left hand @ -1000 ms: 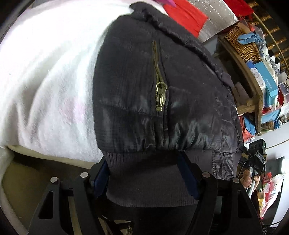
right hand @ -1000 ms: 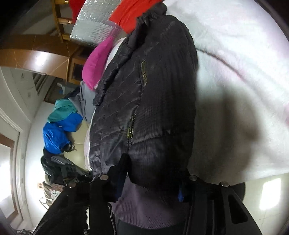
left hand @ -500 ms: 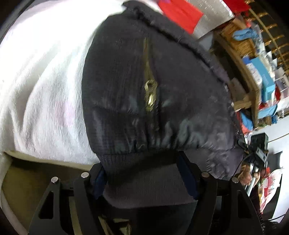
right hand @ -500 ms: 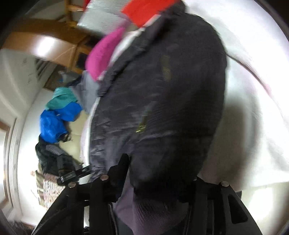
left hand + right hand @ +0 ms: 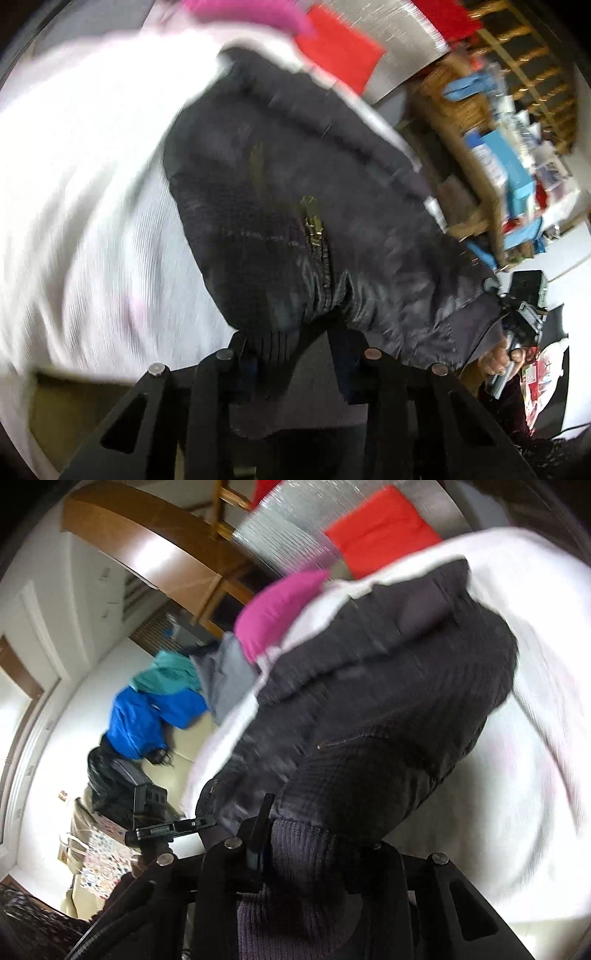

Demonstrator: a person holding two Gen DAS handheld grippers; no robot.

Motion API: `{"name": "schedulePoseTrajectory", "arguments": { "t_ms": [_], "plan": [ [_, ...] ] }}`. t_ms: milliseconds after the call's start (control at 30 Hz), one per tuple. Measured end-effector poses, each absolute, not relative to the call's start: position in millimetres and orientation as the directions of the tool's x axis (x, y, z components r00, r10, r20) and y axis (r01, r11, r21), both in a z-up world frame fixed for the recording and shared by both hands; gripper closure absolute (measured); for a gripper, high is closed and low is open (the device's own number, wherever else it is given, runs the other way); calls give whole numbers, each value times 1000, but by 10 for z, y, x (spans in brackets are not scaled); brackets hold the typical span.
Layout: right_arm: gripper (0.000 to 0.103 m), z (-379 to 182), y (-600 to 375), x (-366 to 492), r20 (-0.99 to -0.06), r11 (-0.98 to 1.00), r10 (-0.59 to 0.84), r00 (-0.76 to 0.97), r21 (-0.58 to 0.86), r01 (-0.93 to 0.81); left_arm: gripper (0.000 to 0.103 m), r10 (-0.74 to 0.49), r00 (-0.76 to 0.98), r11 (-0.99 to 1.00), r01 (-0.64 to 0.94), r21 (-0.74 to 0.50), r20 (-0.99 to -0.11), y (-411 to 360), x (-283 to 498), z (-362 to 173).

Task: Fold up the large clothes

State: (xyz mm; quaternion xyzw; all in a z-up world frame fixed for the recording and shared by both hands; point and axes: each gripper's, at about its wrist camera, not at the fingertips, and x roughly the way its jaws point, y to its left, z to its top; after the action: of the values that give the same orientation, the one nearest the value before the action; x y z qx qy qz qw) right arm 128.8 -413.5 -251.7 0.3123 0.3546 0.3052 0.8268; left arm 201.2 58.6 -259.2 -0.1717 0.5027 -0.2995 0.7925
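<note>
Both grippers, left (image 5: 295,354) and right (image 5: 314,849), clamp the jacket (image 5: 295,221) hem between their fingers, lifting it to fold over the blanket (image 5: 92,184).

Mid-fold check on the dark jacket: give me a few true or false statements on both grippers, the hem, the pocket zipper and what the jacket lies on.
1. The left gripper is clamped on the black jacket at its ribbed hem. True.
2. The right gripper is open and holds nothing. False: it is shut on the same hem.
3. The jacket lies on a white blanket. True.
4. The jacket's pocket zipper is bright red plastic. False: it looks brass-coloured.
5. A pink garment lies beyond the jacket's far end. True.
</note>
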Motion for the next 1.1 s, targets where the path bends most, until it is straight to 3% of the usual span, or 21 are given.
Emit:
{"name": "schedulePoseTrajectory", "arguments": {
  "t_ms": [300, 567, 833, 1100],
  "plan": [
    [74, -2107, -4456, 1837, -232, 564, 686, 689, 768, -303, 76, -623, 444, 781, 407, -474, -644, 336, 2883, -1661],
    [74, -1749, -4633, 3024, -210, 602, 592, 778, 758, -253, 82, -580, 522, 814, 338, -473, -625, 13, 4235, -1309],
    [74, -1971, -4849, 4432, -291, 630, 481, 827, 771, -94, 89, -462, 561, 880, 192, -434, -687, -241, 5631, -1697],
    [74, -2560, -4968, 5448, -393, 604, 450, 802, 795, 50, 90, -363, 563, 920, 94, -380, -742, -544, 6445, -2389]
  ]
}}
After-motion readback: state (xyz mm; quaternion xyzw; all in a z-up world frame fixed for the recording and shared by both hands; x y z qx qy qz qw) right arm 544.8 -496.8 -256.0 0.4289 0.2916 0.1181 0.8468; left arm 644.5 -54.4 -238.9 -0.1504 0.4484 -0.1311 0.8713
